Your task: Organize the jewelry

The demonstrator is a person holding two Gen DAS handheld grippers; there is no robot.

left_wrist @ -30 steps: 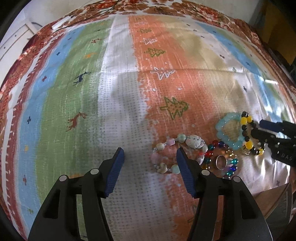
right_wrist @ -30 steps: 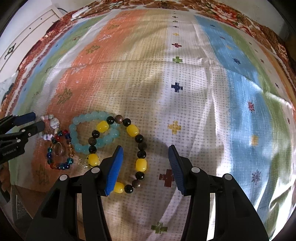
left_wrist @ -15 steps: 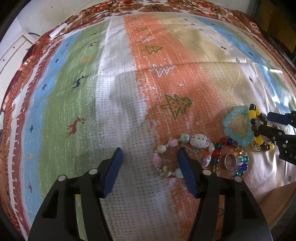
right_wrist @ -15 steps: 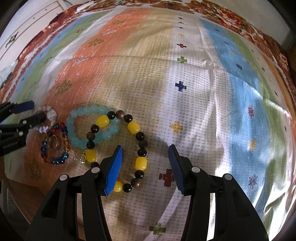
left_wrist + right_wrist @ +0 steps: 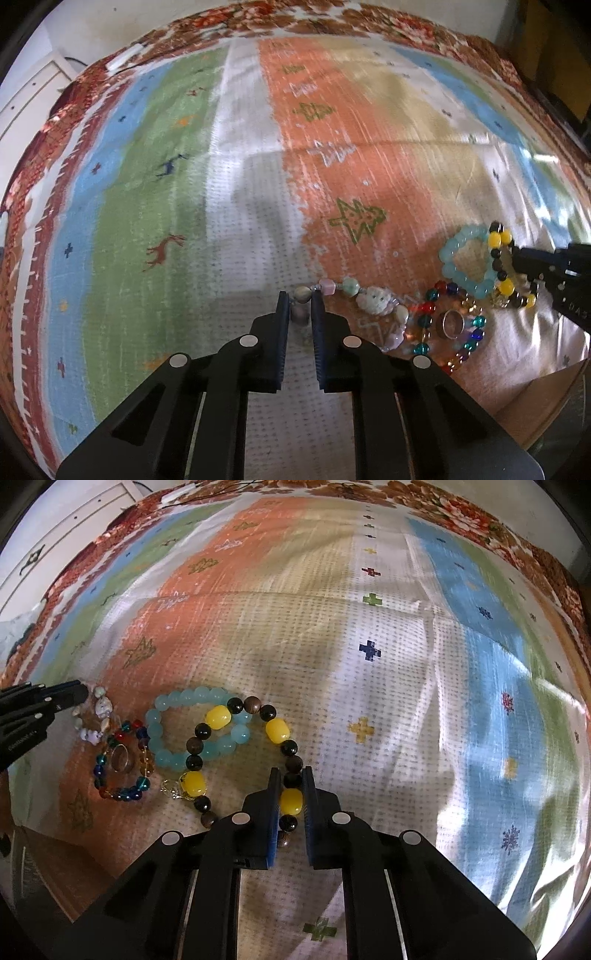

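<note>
Several bracelets lie bunched on a striped cloth. My left gripper point(image 5: 299, 301) is shut on the left end of the pastel stone bracelet point(image 5: 349, 287). My right gripper point(image 5: 291, 775) is shut on the yellow-and-black bead bracelet point(image 5: 277, 730), gripping a dark bead with a yellow bead between the pads. A light blue bead bracelet point(image 5: 173, 757) lies under the yellow-and-black one. A multicoloured glass bead bracelet point(image 5: 142, 784) with a metal ring point(image 5: 120, 758) inside it lies to the left. The left gripper shows in the right wrist view point(image 5: 79, 694), the right gripper in the left wrist view point(image 5: 517, 258).
The striped patterned cloth point(image 5: 155, 206) covers the surface and hangs over the near edge, where bare wood point(image 5: 532, 402) shows. A small gold charm point(image 5: 171, 788) sits by the yellow bead. White furniture point(image 5: 55, 535) stands beyond the far left edge.
Both grippers moved forward and closed: the left one onto the pastel stone bracelet, the right one onto the yellow-and-black bracelet. Half a second ago both were open.
</note>
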